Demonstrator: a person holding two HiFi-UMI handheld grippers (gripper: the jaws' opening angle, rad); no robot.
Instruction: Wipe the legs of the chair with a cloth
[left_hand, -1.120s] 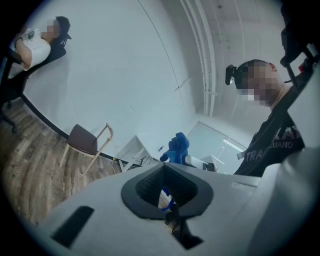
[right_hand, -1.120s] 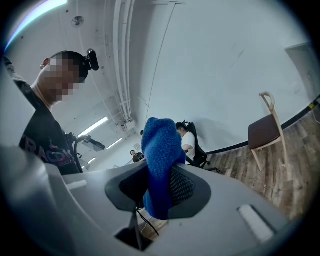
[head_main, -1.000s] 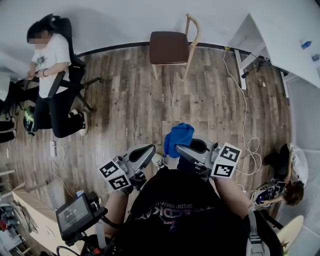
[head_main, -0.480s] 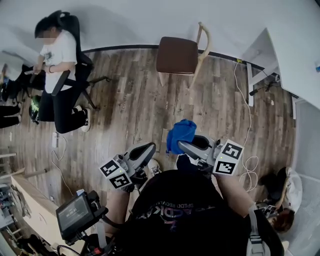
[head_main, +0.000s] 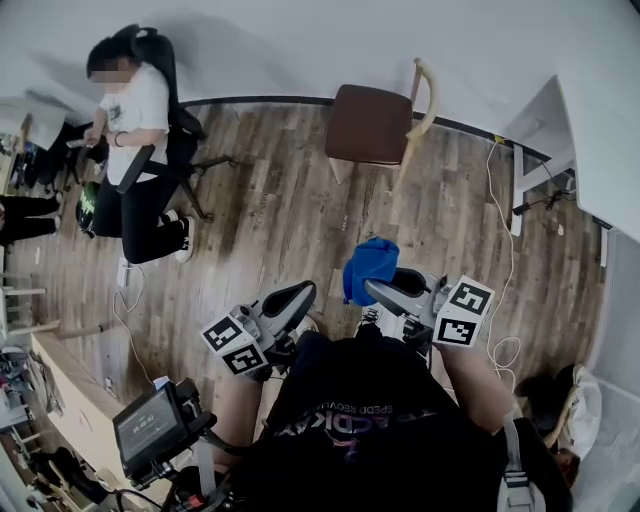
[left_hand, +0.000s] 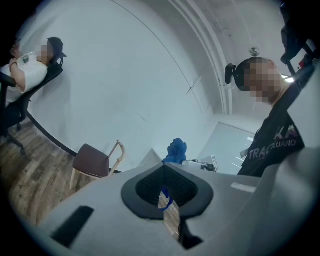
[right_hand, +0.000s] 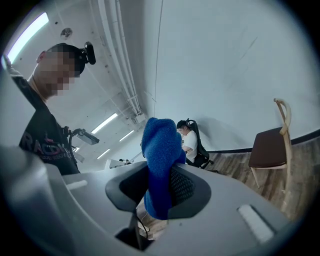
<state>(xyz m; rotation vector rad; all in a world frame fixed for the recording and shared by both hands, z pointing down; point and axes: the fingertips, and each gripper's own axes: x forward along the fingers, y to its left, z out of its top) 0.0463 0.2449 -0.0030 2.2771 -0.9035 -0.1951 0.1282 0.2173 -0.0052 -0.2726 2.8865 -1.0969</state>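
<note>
So the right gripper (head_main: 378, 290) is clamped on the blue cloth (head_main: 368, 268), which sticks up in a bunch out of its jaws. The left gripper (head_main: 298, 296) is closed with nothing in it. The brown-seated chair (head_main: 375, 125) stands on the wood floor (head_main: 280, 220) by the wall, well apart from both grippers, with its legs (head_main: 335, 170) untouched.

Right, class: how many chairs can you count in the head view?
2. A brown-seated wooden chair stands by the wall at top centre; a black office chair at top left holds a seated person. Clutter at the left edge may hide more.
</note>
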